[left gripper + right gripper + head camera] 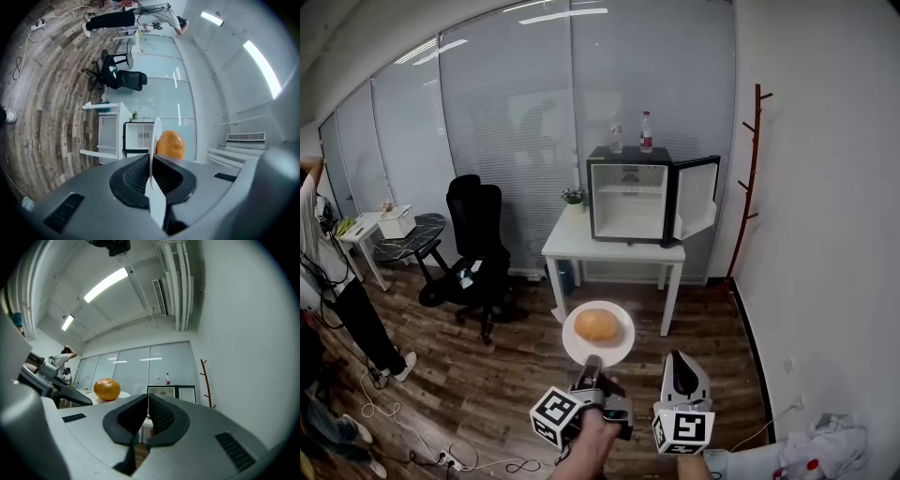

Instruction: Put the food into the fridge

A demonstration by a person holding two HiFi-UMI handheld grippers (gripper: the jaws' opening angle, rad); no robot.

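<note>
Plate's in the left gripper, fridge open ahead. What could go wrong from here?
The left gripper pinches the plate by its near rim only, so it may tip and the loose round food could roll off. The plate might also clip the fridge frame or its open door going in.

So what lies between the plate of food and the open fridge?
In the head view, only wooden floor and the white table that carries the fridge; nothing else stands ahead of the plate.
</note>
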